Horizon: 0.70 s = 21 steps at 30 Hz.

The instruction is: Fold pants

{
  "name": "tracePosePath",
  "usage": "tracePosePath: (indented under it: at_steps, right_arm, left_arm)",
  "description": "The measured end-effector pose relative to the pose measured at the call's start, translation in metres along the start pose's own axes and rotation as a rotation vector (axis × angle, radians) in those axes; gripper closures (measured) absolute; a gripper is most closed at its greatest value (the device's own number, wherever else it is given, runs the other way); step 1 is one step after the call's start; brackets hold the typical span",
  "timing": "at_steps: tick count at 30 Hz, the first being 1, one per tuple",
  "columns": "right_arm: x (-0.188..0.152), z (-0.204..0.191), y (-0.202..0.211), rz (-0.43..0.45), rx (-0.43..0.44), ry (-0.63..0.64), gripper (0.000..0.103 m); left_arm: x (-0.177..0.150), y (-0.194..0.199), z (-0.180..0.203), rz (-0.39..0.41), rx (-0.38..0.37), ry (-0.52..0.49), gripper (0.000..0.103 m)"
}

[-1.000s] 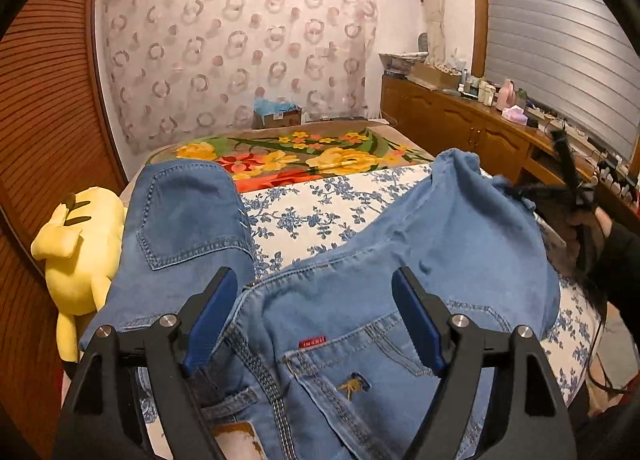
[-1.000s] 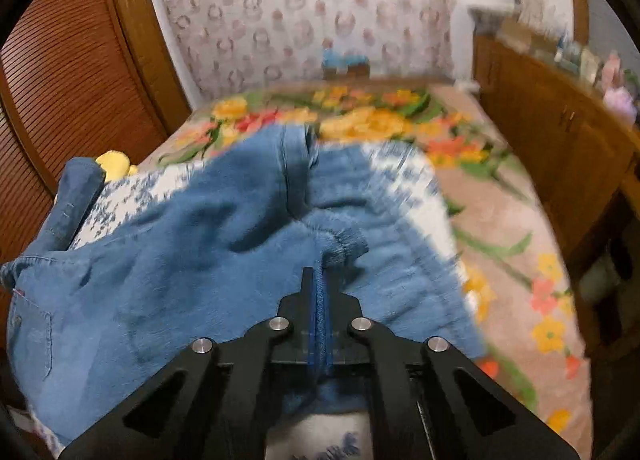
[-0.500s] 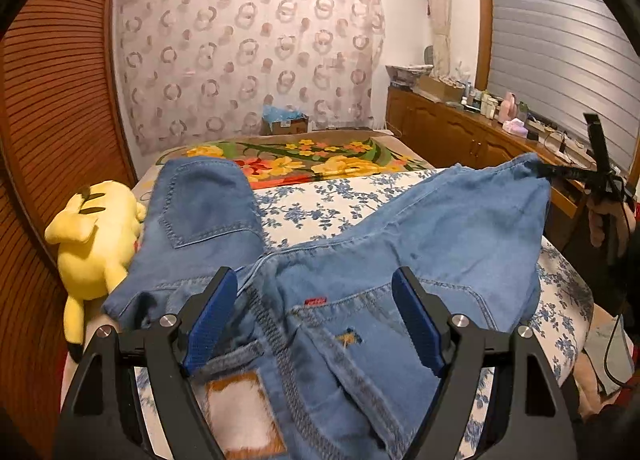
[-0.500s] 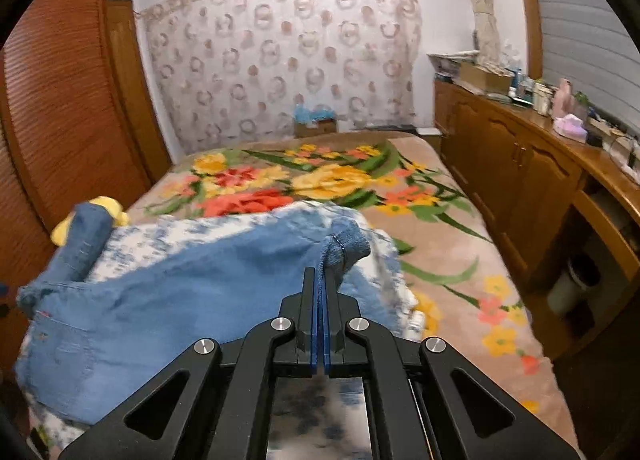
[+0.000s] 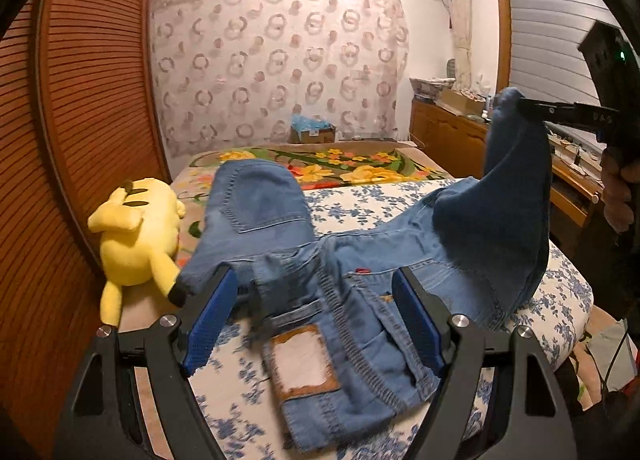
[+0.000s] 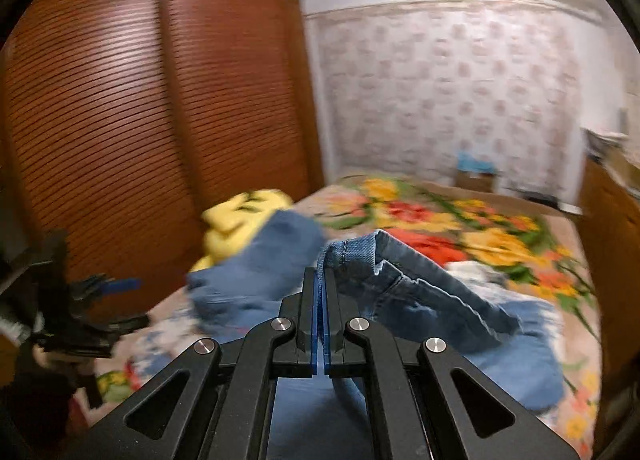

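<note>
Blue jeans (image 5: 400,260) lie across the bed, waistband nearest, a leather patch (image 5: 304,360) showing. My left gripper (image 5: 316,308) hovers open over the waistband; its blue pads (image 5: 212,312) stand wide apart and press on nothing. My right gripper (image 5: 520,103) is up at the right, shut on the hem of one pant leg (image 5: 508,163), which hangs lifted off the bed. In the right wrist view the right gripper (image 6: 320,274) pinches that hem (image 6: 348,248), with the rest of the jeans (image 6: 440,300) draped below. The left gripper (image 6: 116,284) shows at the left edge there.
A yellow plush toy (image 5: 136,236) lies on the bed's left side by the slatted wooden wardrobe (image 5: 80,99). A blue-flowered sheet (image 5: 360,199) and a bright floral blanket (image 5: 360,163) cover the bed. A wooden cabinet (image 5: 448,131) runs along the right. A person's hand (image 5: 618,195) grips the right tool.
The right gripper rose and swung left across the bed, carrying the leg hem up with it. The left gripper drew back over the waistband, bringing the leather patch into view.
</note>
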State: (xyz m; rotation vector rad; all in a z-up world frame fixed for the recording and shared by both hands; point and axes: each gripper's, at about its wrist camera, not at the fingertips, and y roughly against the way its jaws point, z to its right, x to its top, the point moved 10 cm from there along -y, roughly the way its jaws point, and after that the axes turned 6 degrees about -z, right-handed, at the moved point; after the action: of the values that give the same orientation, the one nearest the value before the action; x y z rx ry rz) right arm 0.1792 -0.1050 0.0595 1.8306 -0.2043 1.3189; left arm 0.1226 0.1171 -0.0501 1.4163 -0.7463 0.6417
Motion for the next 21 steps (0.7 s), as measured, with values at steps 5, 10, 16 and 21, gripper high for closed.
tracePosePath:
  at_steps: [5, 10, 16, 21]
  right_arm:
    - [-0.007, -0.024, -0.021, -0.087, 0.057, 0.058, 0.073]
    - [-0.012, -0.003, -0.037, -0.132, 0.011, 0.074, 0.069]
    - [-0.018, 0.002, -0.055, -0.164, -0.054, 0.015, 0.068]
    - [-0.038, 0.011, -0.067, -0.200, -0.096, -0.022, 0.062]
  left_arm:
    - [-0.006, 0.001, -0.004, -0.007, 0.005, -0.010, 0.023]
    - [-0.011, -0.008, 0.004, -0.020, -0.022, -0.010, 0.023]
    - [-0.013, -0.033, 0.030, -0.051, -0.065, -0.031, 0.023]
    - [-0.011, -0.054, 0.060, -0.068, -0.113, -0.069, 0.023]
